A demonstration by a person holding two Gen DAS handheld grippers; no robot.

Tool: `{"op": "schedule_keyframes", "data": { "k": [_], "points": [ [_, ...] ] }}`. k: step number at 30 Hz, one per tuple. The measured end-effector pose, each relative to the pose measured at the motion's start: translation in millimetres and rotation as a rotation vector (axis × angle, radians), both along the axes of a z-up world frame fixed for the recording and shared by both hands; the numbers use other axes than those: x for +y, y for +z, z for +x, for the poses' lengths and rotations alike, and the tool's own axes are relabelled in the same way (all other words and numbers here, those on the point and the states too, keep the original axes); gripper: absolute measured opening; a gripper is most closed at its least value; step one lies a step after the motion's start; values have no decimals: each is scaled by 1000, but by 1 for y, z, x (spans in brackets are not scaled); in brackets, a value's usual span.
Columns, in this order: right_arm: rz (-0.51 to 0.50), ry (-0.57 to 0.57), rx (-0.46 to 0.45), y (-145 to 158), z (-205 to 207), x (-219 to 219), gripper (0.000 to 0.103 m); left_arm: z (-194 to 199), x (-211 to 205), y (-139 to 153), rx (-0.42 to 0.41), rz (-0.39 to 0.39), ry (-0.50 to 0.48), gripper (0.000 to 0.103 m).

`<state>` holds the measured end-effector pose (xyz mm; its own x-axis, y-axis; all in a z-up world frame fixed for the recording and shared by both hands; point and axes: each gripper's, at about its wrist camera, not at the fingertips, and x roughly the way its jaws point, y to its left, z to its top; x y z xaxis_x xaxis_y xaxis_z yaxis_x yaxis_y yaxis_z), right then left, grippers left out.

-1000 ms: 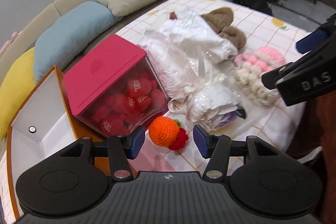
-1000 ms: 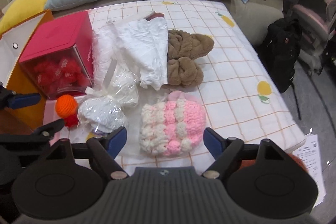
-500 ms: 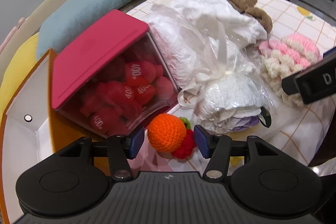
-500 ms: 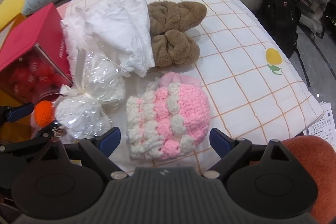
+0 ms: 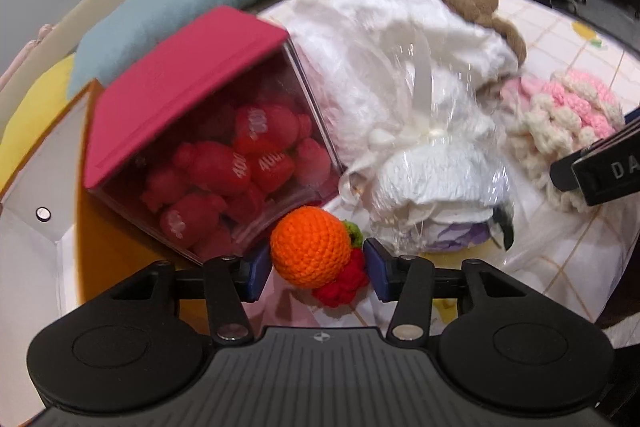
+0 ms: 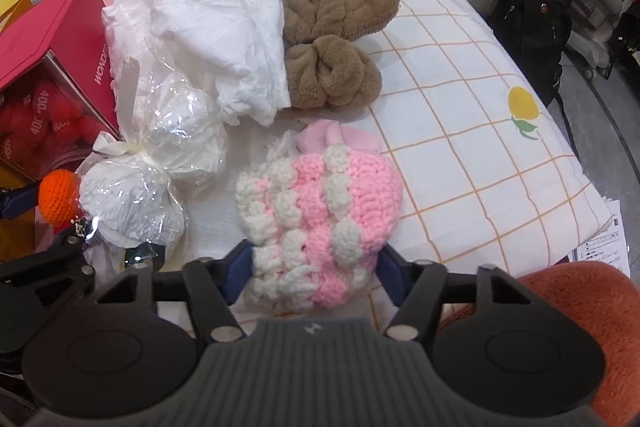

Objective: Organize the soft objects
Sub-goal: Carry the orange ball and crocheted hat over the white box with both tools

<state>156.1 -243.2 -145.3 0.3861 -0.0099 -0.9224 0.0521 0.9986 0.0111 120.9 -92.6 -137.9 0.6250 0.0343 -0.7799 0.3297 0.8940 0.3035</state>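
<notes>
1. Left gripper point(image 5: 316, 267): jaws just narrowing, blue pads hugging both sides of the crocheted orange point(image 5: 310, 251); left pad seemingly touching, right pad barely clear of the green leaf, so not yet clamped.
2. Right gripper point(image 6: 316, 273): jaws just closing fast, now pinching the near end of the pink-and-cream crocheted hat point(image 6: 320, 207), yarn bulging between the pads.
3. Step in hand, as judged: twin pick-up, one soft item per tool, both lying on the checked bedspread point(image 6: 460, 87) at the near edge.
4. Next move likely needs: a little more squeeze on the orange, then a straight lift of both, then a carry toward the white-lined orange box point(image 5: 40, 195) at near left.
5. Around: clear box with red lid point(image 5: 180, 83) full of red plush, touching the orange's far side; cellophane-wrapped white bundle point(image 6: 132, 211) just right of it; white cloth point(image 6: 224, 39) and brown fleece slippers point(image 6: 336, 39) farther off.
6. In the way: cellophane skirt close to the right pad, liable to snag; red knitted bit point(image 5: 340, 287) hanging under the orange.
</notes>
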Motion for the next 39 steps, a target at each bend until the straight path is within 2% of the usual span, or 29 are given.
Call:
{"op": "schedule_keyframes", "data": {
  "k": [7,18,23,28,31,36,39],
  "points": [
    [7,5,-61,19,-14,0,43,-16,7,35,-60,-79,-4,56],
    [-4,84,-182,66,-47,8,43,-39,19,90,-142,-201,6,56],
    [-25,179,-245,93,-57,25,43,-44,37,117,-169,-289,52,56],
    [-41,261,-330,122,-58,45,44,-49,62,137,-212,-332,117,56],
    [4,306,-378,142,-57,56,44,-51,83,146,-223,-367,172,56],
    [112,427,-459,171,-49,84,44,-54,117,160,-256,-373,269,56],
    [159,521,-472,179,-42,110,44,-51,135,163,-252,-336,323,56]
  ]
}}
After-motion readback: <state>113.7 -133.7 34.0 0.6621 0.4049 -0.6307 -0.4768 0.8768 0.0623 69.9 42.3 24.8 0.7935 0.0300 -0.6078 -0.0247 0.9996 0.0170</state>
